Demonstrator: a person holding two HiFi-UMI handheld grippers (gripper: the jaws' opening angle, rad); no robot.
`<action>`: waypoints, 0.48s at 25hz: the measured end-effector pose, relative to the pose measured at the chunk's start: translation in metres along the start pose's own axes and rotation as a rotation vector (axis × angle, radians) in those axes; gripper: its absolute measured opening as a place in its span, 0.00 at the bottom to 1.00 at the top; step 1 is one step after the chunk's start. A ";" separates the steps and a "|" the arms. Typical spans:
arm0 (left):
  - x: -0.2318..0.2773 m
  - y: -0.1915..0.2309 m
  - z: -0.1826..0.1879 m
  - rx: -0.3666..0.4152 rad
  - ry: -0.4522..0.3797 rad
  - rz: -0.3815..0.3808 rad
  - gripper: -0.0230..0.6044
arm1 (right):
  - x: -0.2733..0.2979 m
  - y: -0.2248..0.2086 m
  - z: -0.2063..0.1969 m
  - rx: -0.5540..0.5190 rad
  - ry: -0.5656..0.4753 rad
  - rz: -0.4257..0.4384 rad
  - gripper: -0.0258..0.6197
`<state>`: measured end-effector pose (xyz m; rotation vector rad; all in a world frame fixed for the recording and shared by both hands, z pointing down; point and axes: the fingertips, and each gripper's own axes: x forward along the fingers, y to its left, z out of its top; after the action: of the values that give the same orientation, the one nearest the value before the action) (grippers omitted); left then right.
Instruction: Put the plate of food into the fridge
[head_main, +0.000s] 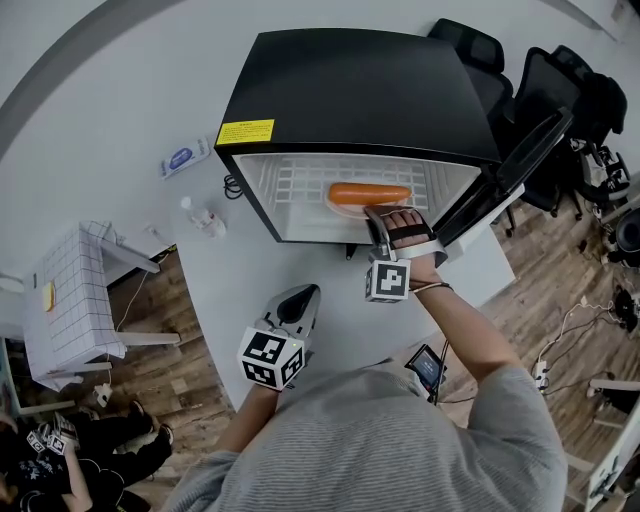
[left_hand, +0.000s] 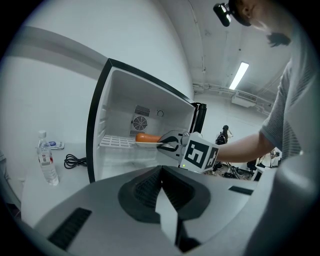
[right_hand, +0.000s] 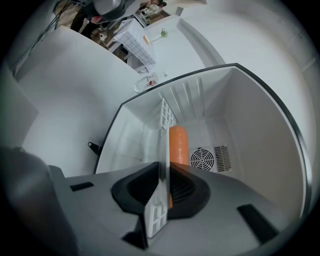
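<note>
A black mini fridge (head_main: 360, 90) stands on the white table (head_main: 330, 330) with its door (head_main: 520, 160) swung open to the right. My right gripper (head_main: 378, 218) reaches into it, shut on the near rim of a white plate (head_main: 345, 207) that carries a long orange piece of food (head_main: 370, 193). The plate lies level over the white wire shelf (right_hand: 165, 117). In the right gripper view the plate (right_hand: 163, 170) shows edge-on between the jaws, with the food (right_hand: 178, 145) beyond. My left gripper (head_main: 300, 298) hangs over the table in front of the fridge, shut and holding nothing.
A water bottle (head_main: 205, 217) and a black cable (head_main: 233, 186) lie left of the fridge, with a wipes pack (head_main: 185, 157) further back. Office chairs (head_main: 560, 90) stand behind the open door. A white gridded side table (head_main: 75, 295) is at the far left.
</note>
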<state>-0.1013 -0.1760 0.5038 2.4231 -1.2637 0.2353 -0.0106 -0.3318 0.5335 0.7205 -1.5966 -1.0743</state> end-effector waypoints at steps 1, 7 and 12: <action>0.000 0.000 0.000 -0.002 0.000 0.001 0.05 | 0.002 0.001 -0.001 -0.001 0.004 0.003 0.12; -0.001 0.004 -0.002 -0.008 0.004 0.010 0.05 | 0.015 0.000 -0.004 0.005 0.011 -0.004 0.12; -0.001 0.004 -0.003 -0.011 0.006 0.014 0.05 | 0.020 -0.004 -0.006 -0.003 0.021 0.018 0.12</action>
<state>-0.1048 -0.1764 0.5071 2.4033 -1.2763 0.2381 -0.0107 -0.3524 0.5391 0.7120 -1.5802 -1.0524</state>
